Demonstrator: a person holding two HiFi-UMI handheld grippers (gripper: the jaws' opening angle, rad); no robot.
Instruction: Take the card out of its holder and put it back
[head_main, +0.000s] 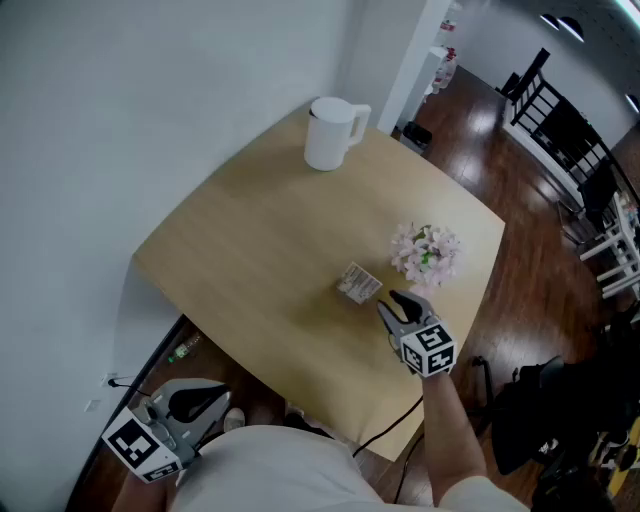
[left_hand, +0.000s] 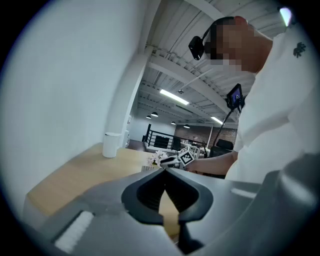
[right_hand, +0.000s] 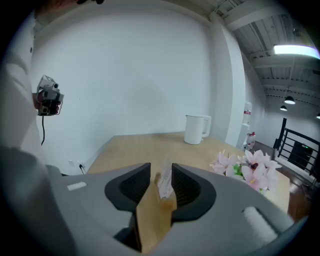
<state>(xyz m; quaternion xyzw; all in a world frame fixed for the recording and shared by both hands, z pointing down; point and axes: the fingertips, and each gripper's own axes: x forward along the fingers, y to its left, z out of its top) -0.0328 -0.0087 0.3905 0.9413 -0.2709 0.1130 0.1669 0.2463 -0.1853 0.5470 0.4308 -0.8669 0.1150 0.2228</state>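
1. Left tongs (left_hand: 164, 170) hung low beside the table (head_main: 260, 250), jaws pressed together, empty.
2. Right tongs (right_hand: 161, 172) gaped wide, gripping nothing.
3. Card (right_hand: 164, 182) stood in its wooden holder (right_hand: 167, 202) just ahead of the right tips.
4. Flowers (right_hand: 247, 167) lay rightward, white jug (right_hand: 196, 129) farthest.

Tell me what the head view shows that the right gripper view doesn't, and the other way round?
Only the head view shows the left gripper, held low, off the table, and the person's forearm. Only the right gripper view shows a small device up against the wall. Both show the white jug, the pink flowers, the card in its holder and the table.
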